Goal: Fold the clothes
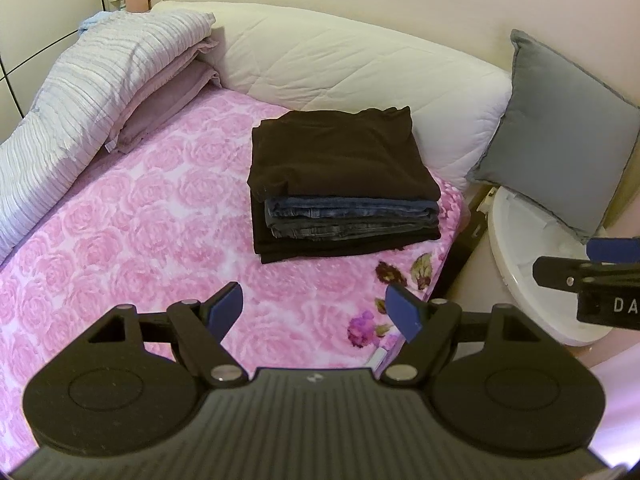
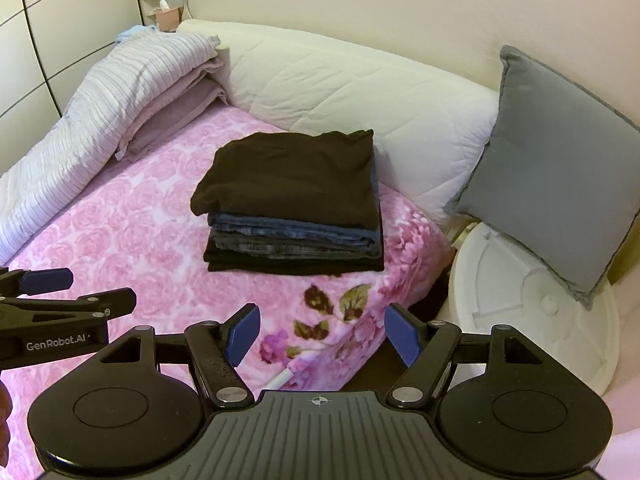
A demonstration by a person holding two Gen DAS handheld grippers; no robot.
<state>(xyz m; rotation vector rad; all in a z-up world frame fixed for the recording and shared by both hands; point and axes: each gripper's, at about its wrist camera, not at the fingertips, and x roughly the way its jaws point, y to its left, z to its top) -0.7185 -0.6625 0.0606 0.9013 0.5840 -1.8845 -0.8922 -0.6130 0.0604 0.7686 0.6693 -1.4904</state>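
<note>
both jaws stand wide apart and hold nothing: left gripper (image 1: 316,312) and right gripper (image 2: 322,334) hover short of the folded clothes stack (image 2: 292,204) on the pink floral blanket (image 1: 132,216). folding looks finished; any next move needs another garment, none visible.

Soft, even indoor light with a warm pinkish cast fills both fisheye views, leaving only faint shadows beneath the stack of folded clothes (image 1: 344,184), while straight lines bow outward and dark vignetted corners frame otherwise sharp pictures.
</note>
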